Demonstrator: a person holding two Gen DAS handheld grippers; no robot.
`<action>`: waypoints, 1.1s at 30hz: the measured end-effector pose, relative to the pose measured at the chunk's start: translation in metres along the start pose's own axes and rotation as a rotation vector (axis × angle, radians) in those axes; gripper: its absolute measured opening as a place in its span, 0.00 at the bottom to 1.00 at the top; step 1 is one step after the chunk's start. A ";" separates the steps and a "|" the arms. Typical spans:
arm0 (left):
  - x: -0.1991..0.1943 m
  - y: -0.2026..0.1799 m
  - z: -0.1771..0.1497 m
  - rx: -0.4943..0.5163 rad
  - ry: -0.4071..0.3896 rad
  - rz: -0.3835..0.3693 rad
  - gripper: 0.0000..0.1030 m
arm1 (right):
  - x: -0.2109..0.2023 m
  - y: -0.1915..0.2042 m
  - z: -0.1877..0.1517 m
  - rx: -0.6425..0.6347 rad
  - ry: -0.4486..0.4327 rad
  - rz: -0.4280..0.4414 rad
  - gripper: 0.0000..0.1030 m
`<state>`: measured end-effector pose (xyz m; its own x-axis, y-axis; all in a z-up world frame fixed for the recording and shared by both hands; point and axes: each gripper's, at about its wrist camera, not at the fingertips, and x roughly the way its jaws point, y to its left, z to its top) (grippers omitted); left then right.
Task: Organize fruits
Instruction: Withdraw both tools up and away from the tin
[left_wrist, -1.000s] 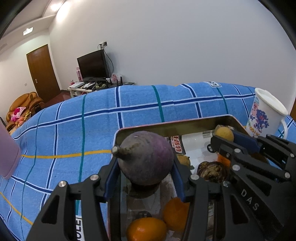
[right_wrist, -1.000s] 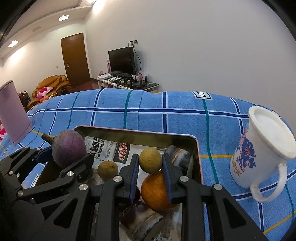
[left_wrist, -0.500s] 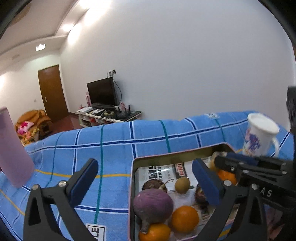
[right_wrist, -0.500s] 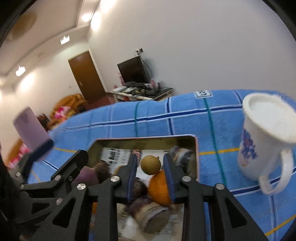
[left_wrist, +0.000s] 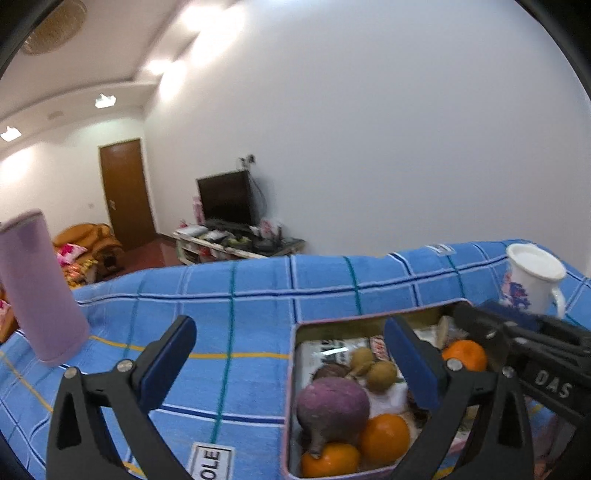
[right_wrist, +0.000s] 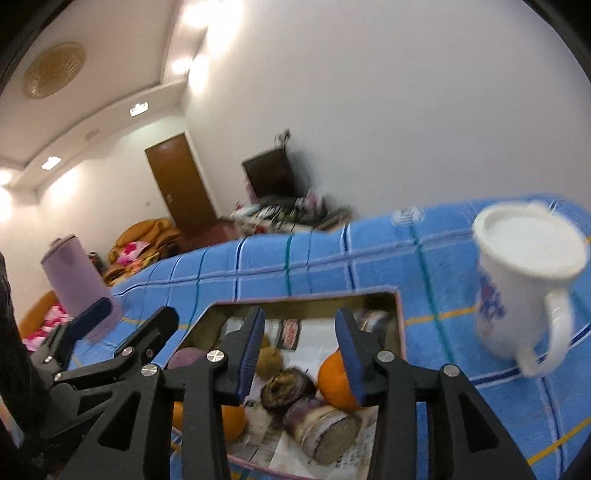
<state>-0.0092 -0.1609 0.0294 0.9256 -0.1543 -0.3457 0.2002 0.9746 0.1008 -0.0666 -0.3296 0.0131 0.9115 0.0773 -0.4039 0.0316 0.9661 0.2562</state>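
Note:
A metal tray (left_wrist: 369, 319) lined with newspaper holds a purple round fruit (left_wrist: 332, 402), oranges (left_wrist: 384, 439) and small yellow-brown fruits (left_wrist: 382, 371). My left gripper (left_wrist: 288, 332) hangs open wide above the tray's left edge, with nothing between its fingers. In the right wrist view my right gripper (right_wrist: 300, 332) hovers over the tray (right_wrist: 303, 298). Its jaws are opening and nothing is between them. Below lie a small yellow-brown fruit (right_wrist: 267, 363), an orange (right_wrist: 332, 380), a dark fruit (right_wrist: 286, 387) and a cut purple piece (right_wrist: 321, 424).
A white mug (right_wrist: 524, 288) with a blue print stands on the blue checked cloth (left_wrist: 229, 302) right of the tray. A tall lilac tumbler (left_wrist: 40, 288) stands at the left. Behind the table are a TV stand, a door and an armchair.
My left gripper let go of the purple fruit, which now lies in the tray, opened wide and drew back upward. My right gripper released the small yellow fruit and pulled back, jaws parting.

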 end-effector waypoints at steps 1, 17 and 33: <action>0.000 0.000 0.000 0.000 -0.008 0.013 1.00 | -0.004 0.003 0.000 -0.022 -0.037 -0.027 0.47; 0.015 0.004 -0.010 -0.010 0.081 0.036 1.00 | -0.043 0.021 0.000 -0.116 -0.254 -0.197 0.71; -0.029 0.031 -0.019 -0.090 -0.051 0.015 1.00 | -0.089 0.035 -0.013 -0.102 -0.365 -0.246 0.72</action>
<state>-0.0362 -0.1228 0.0246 0.9440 -0.1453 -0.2963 0.1585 0.9871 0.0209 -0.1515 -0.3000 0.0467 0.9674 -0.2320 -0.1012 0.2417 0.9656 0.0964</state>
